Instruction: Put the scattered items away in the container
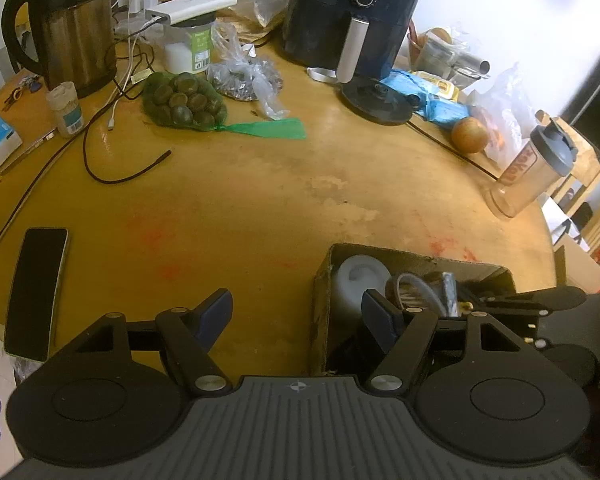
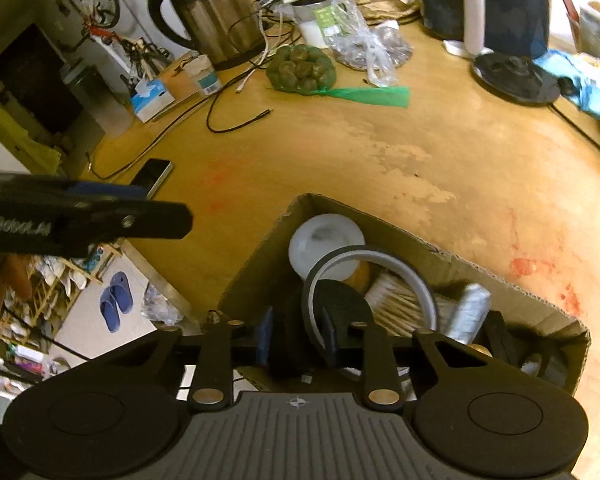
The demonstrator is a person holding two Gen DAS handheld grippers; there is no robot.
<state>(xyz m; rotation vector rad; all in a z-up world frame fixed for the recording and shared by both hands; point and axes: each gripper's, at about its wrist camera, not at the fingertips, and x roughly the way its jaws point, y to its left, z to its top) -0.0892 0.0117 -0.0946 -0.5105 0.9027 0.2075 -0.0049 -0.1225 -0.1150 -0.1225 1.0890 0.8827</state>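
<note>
- Black two-finger left gripper (image 1: pixel 296 318) sits nearest the lens, its blue-padded jaws spread wide with nothing between them; one finger hangs over bare tabletop, the other over the near-left corner of the box.
- Black right gripper (image 2: pixel 298 338) has its jaws parted with a moderate gap, poised above the box's contents; whether they touch the dark round item below cannot be told.
- Round yellow-brown wooden table (image 1: pixel 260 200) carries everything, its worn surface marked with pale patches and red smears.
- Dark blue air fryer with two dials (image 1: pixel 352 16) and a steel-and-black electric kettle (image 1: pixel 64 28) stand along the far edge, well apart.
- Open brown cardboard box (image 2: pixel 440 250), the container, lies at the near edge, holding a white round lid-like piece (image 2: pixel 324 240), a grey-rimmed ring (image 2: pixel 416 276) and a bundle of pale sticks (image 2: pixel 396 304).
- Green mesh bag of dark round fruit (image 1: pixel 184 102) rests near the kettle.
- Black smartphone (image 1: pixel 36 292) lies flat at the near-left edge, outside the box.
</note>
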